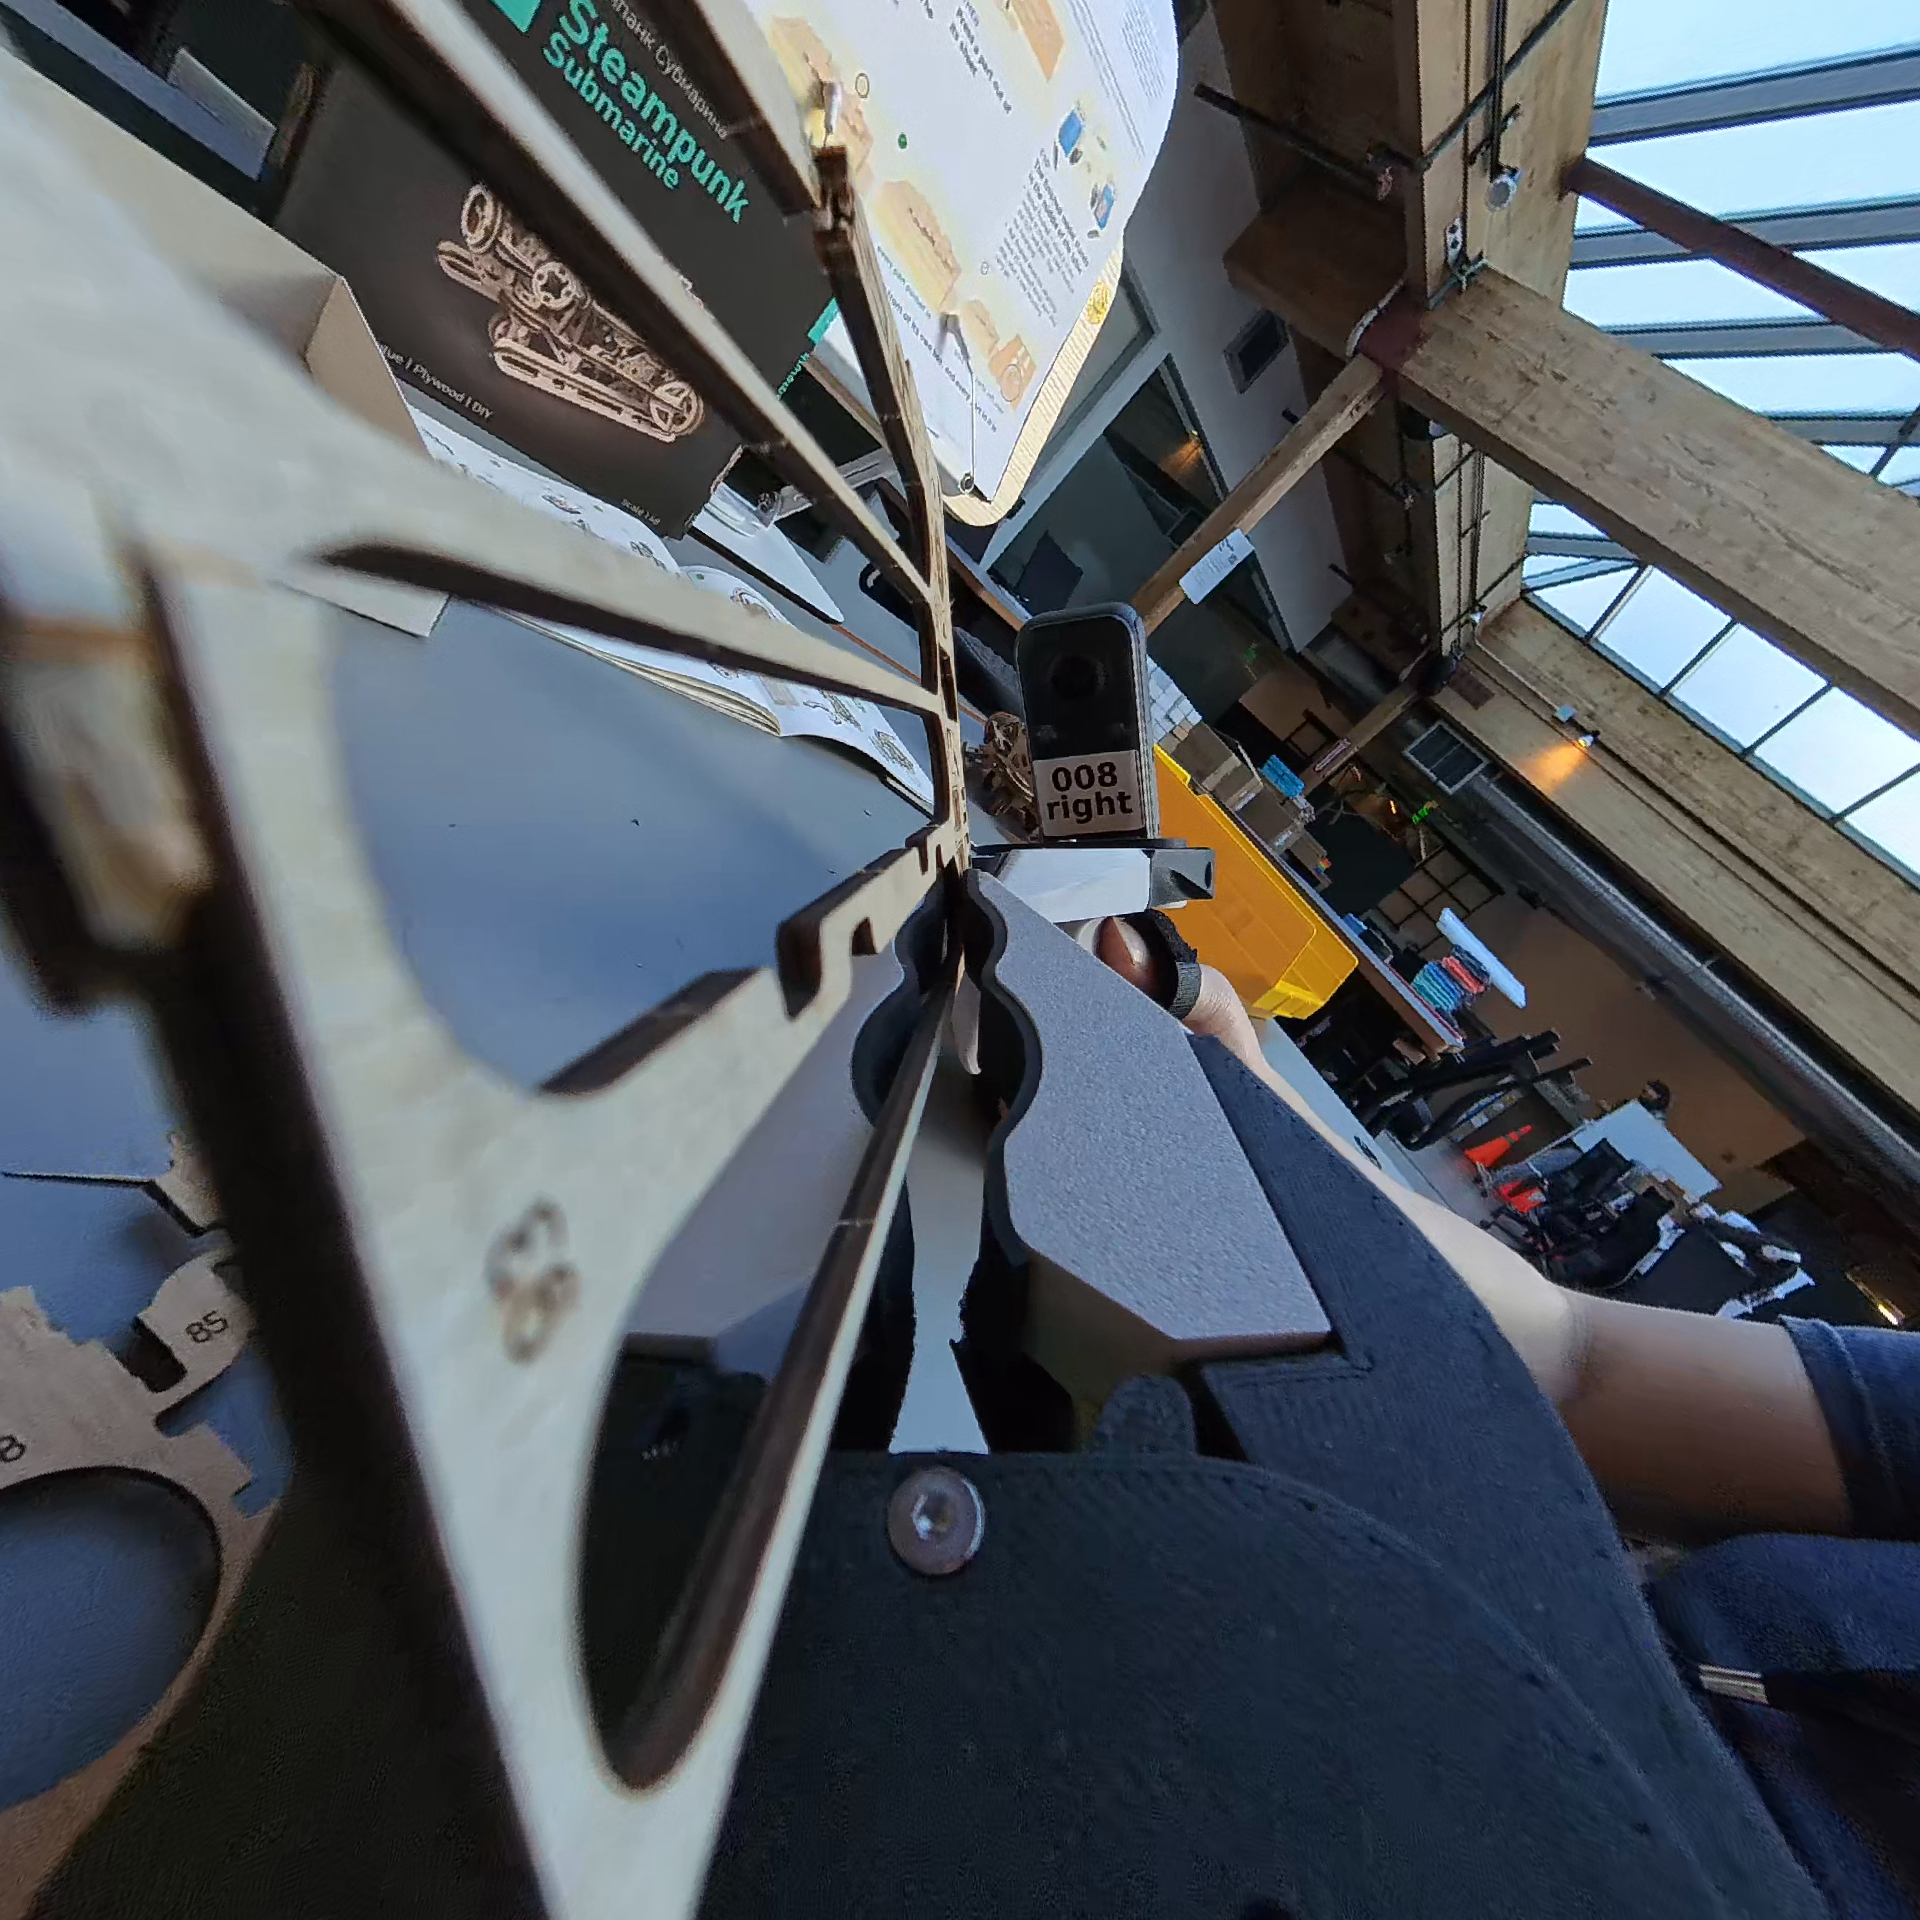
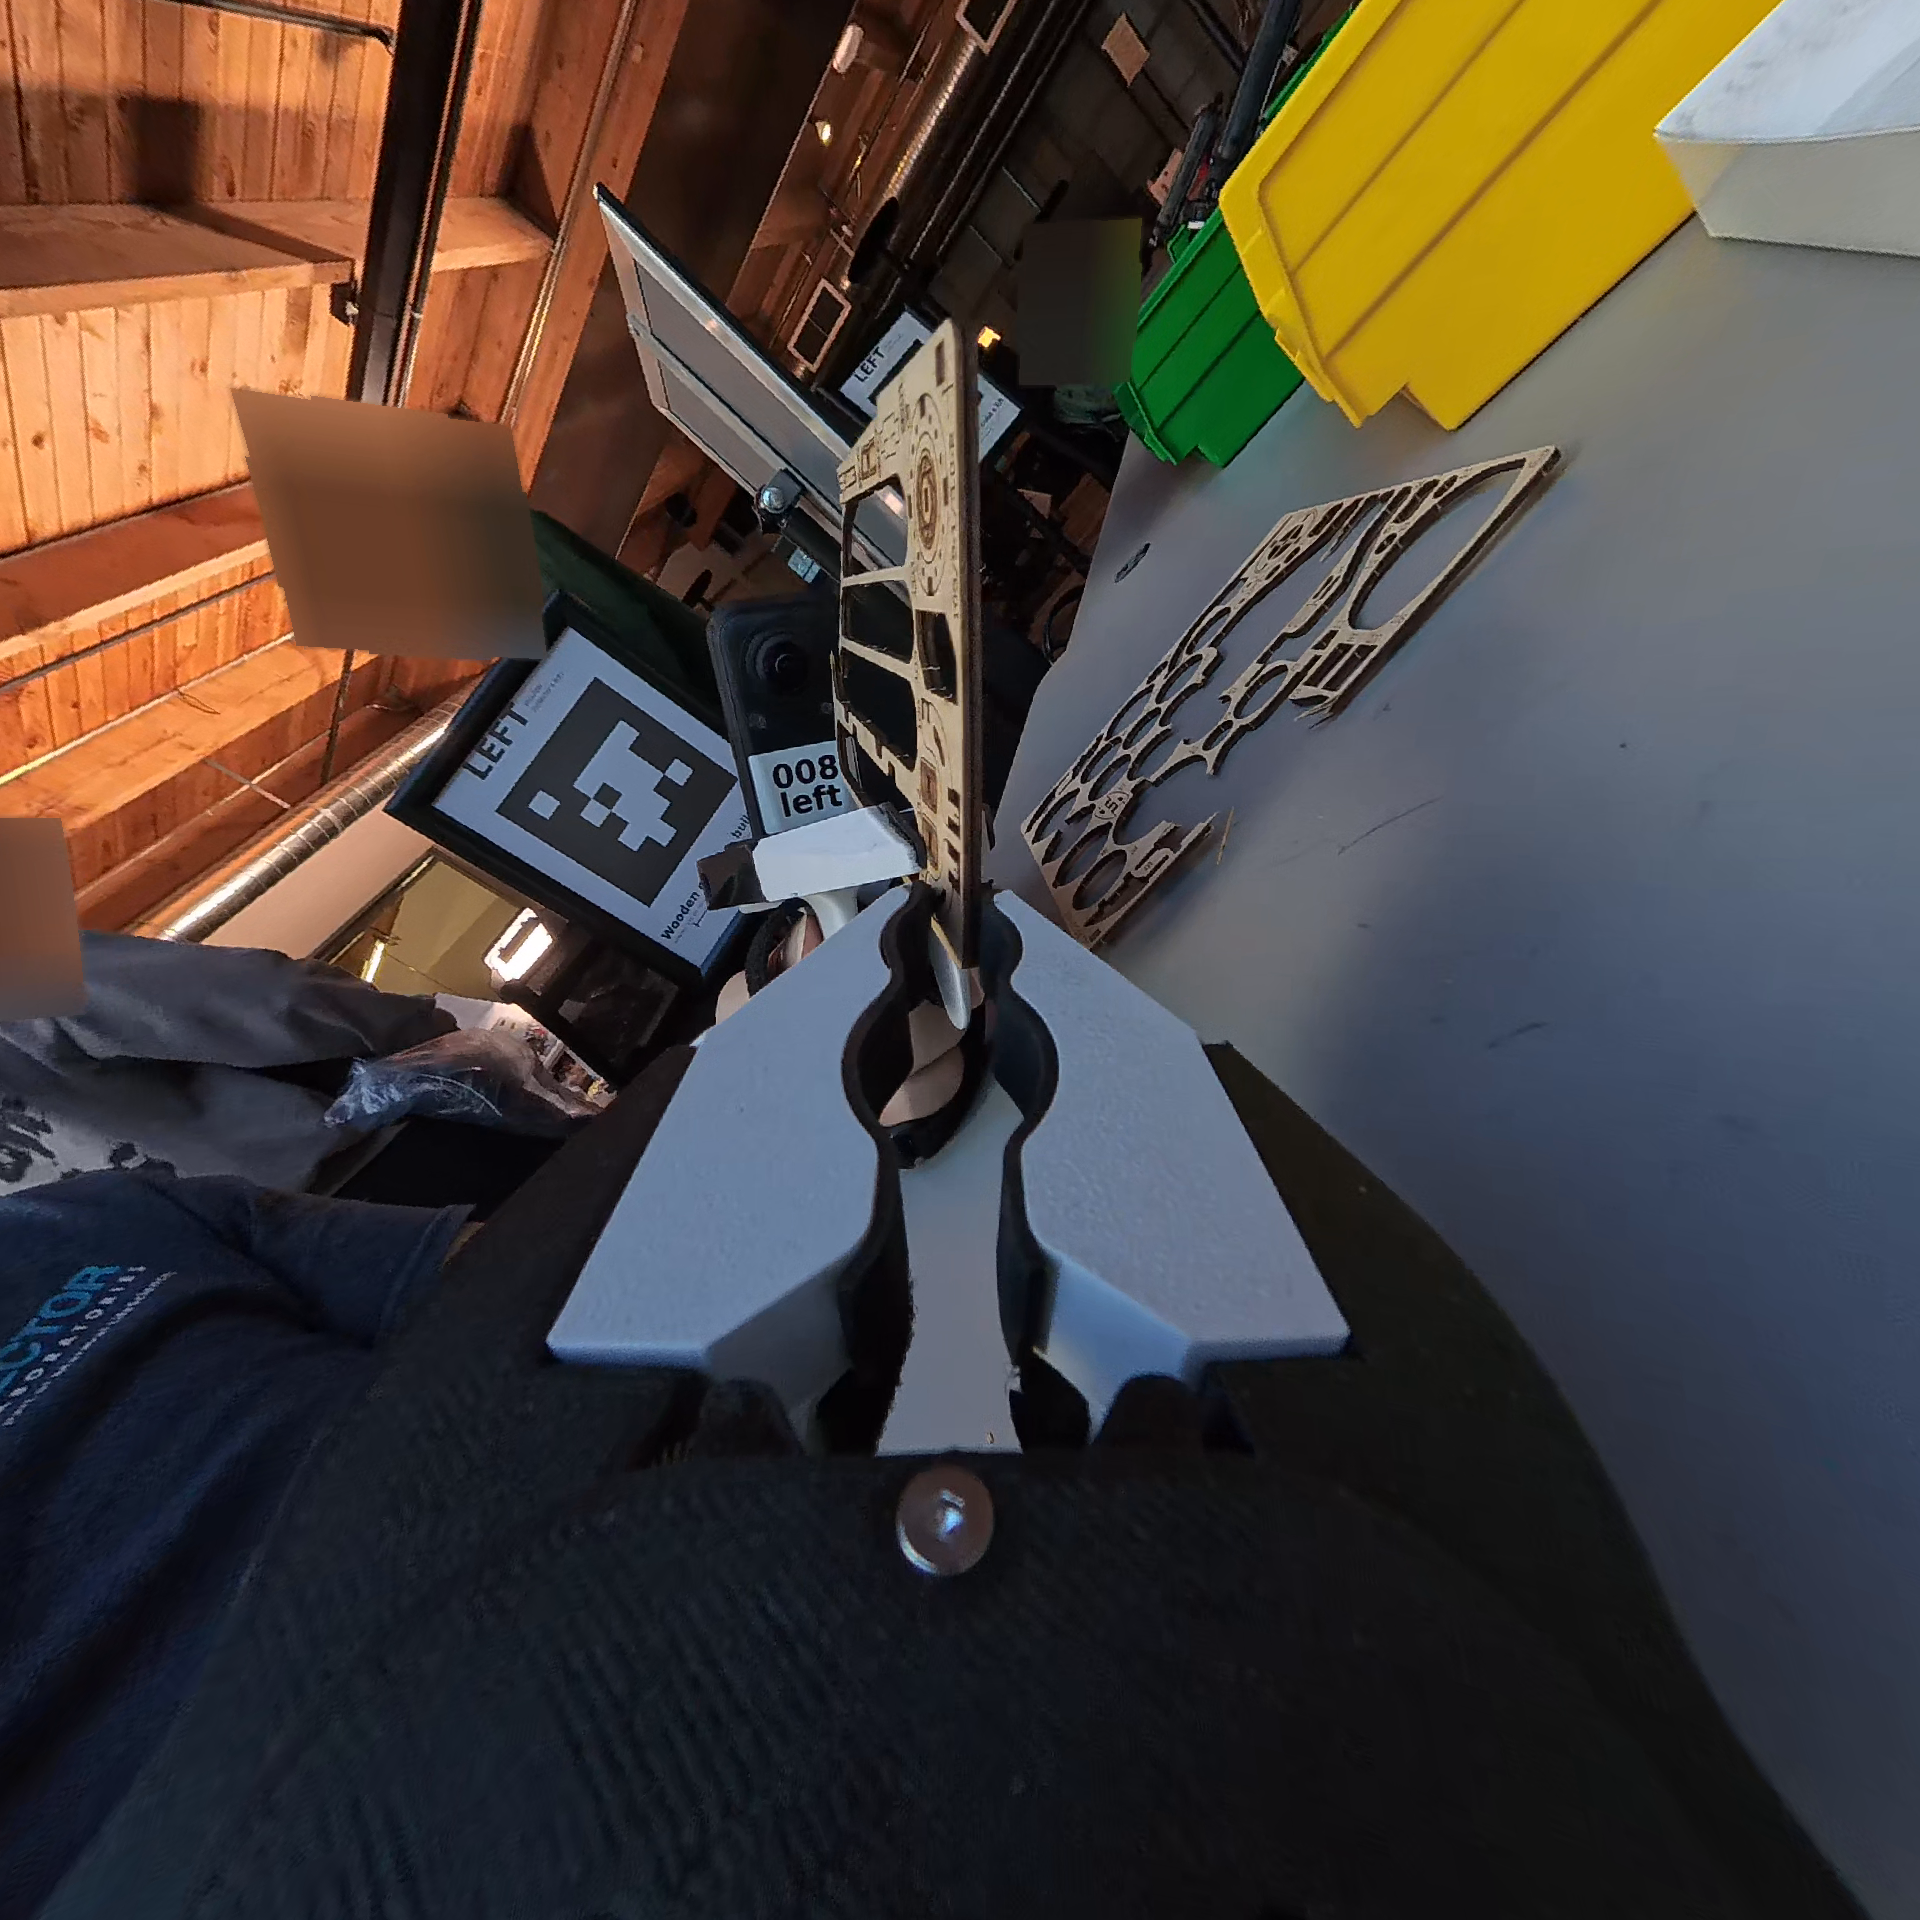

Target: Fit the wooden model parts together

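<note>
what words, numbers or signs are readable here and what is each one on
I don't copy writing; it stands on:
Black cardboard box: teal lettering.
White paper instruction sheet: small print.
Laser-cut plywood sheet: engraved part numbers.
White label under each black camera.
Framed black-and-white marker sign.

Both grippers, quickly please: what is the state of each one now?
Left gripper: shut on the thin laser-cut plywood parts sheet.
Right gripper: shut on the same sheet's edge.

I see a thin laser-cut plywood sheet [image 2: 914, 634] held upright on edge, many part-shaped holes already punched out. Another emptied plywood sheet [image 2: 1288, 665] lies flat on the grey table [image 2: 1610, 935].
</note>
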A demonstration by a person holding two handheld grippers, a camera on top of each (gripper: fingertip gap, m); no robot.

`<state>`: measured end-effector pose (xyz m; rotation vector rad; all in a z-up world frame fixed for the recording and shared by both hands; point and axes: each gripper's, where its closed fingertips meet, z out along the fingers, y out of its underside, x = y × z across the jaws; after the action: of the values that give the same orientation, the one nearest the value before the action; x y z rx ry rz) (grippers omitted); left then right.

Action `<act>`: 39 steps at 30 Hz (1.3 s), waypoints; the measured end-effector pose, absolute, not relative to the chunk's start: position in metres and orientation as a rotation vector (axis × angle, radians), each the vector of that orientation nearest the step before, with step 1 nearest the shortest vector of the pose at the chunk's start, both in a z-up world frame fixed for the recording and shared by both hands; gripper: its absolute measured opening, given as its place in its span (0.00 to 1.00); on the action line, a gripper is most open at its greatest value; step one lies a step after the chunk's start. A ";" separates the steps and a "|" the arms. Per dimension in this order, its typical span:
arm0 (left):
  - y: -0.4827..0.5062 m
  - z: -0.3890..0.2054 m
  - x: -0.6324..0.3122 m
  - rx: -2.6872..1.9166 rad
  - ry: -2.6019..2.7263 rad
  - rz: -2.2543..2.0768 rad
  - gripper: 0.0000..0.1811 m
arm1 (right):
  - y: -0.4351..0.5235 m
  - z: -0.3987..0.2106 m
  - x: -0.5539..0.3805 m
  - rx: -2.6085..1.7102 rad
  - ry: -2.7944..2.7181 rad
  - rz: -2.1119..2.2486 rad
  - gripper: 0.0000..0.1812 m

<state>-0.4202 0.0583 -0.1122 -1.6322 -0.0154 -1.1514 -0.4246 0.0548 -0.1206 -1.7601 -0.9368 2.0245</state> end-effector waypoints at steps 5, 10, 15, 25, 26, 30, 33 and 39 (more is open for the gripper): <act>0.059 -0.114 -0.420 -1.643 -0.017 -1.149 0.00 | 0.056 -0.122 -0.425 -1.777 -0.927 2.021 0.04; 0.059 -0.114 -0.420 -1.645 -0.028 -1.160 0.00 | 0.056 -0.123 -0.426 -1.776 -0.937 2.018 0.03; 0.059 -0.116 -0.422 -1.649 -0.069 -1.197 0.00 | 0.056 -0.126 -0.427 -1.792 -0.955 1.973 0.03; 0.061 -0.120 -0.424 -1.675 -0.089 -1.156 0.00 | 0.057 -0.130 -0.429 -1.814 -0.962 1.918 0.04; 0.061 -0.120 -0.424 -1.676 -0.088 -1.155 0.00 | 0.057 -0.130 -0.429 -1.815 -0.964 1.915 0.04; 0.058 -0.114 -0.420 -1.643 -0.024 -1.164 0.00 | 0.055 -0.122 -0.425 -1.739 -0.988 1.958 0.04; 0.057 -0.112 -0.419 -1.626 -0.014 -1.185 0.00 | 0.054 -0.118 -0.421 -1.717 -0.985 2.013 0.03; 0.058 -0.112 -0.423 -1.625 -0.036 -1.164 0.00 | 0.064 -0.117 -0.418 -1.733 -0.897 2.040 0.02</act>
<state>-0.4231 0.0578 -0.1123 -1.6252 -0.0364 -1.1644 -0.4183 0.0637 -0.1168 -1.7332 -0.8967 2.0400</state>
